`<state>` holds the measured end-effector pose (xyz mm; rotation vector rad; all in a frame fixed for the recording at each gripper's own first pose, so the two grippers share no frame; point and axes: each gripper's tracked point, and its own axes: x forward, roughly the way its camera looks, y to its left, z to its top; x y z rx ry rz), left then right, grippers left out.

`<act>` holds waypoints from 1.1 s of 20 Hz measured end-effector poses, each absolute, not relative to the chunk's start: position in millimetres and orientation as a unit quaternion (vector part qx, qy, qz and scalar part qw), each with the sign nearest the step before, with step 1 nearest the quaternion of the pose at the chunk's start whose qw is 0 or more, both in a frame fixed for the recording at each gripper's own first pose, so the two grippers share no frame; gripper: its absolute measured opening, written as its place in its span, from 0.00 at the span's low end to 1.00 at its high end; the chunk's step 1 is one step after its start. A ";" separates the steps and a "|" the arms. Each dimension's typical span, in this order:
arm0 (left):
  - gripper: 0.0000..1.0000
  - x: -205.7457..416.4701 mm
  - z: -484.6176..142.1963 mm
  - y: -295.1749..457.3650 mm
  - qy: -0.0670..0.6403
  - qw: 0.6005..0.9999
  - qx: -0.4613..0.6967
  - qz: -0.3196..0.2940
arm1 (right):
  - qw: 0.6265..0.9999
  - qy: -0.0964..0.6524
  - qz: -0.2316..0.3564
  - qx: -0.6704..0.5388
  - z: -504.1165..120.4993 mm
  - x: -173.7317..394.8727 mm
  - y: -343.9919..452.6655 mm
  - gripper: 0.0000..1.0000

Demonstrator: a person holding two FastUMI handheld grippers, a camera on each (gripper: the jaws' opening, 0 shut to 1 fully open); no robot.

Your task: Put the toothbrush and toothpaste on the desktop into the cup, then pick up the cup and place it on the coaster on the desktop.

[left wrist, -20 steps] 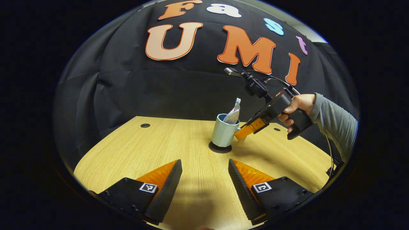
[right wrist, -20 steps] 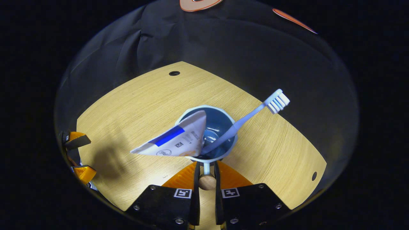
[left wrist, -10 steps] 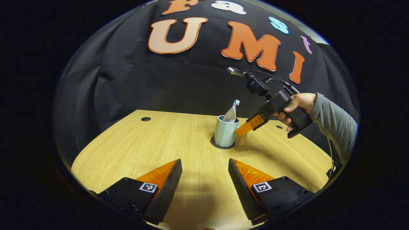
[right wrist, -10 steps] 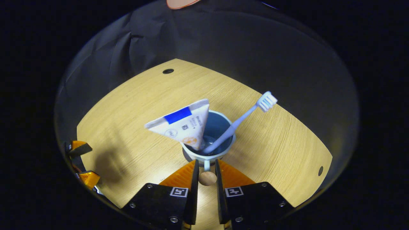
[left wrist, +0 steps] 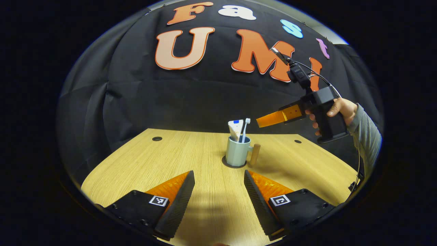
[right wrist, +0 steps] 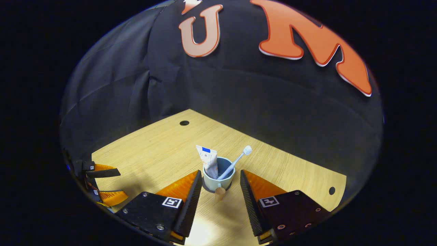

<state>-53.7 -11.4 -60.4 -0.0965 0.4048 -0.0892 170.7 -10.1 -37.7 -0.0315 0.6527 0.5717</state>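
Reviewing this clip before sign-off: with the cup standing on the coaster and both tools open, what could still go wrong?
1. The toothbrush leans out over the cup rim, and the toothpaste stands tall; a knock could tip them.
2. The right tool is open with the cup's wooden handle close ahead of it; a careless move might nudge the cup off the coaster.

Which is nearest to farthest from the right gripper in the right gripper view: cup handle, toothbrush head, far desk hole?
1. Cup handle: just ahead of the right gripper, between its open fingers.
2. Toothbrush head: above the cup, leaning right.
3. Desk hole: far edge, left.
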 end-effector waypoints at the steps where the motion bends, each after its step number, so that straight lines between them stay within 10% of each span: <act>1: 0.92 -53.9 -51.8 -12.6 0.192 0.980 -0.043 -0.043 | 0.914 0.300 0.271 -0.014 -24.9 161.6 -16.8 0.69; 22: 0.91 -85.2 78.4 -22.0 0.012 1.000 -0.013 0.010 | 0.997 0.014 0.072 0.000 50.1 48.1 -137.8 0.87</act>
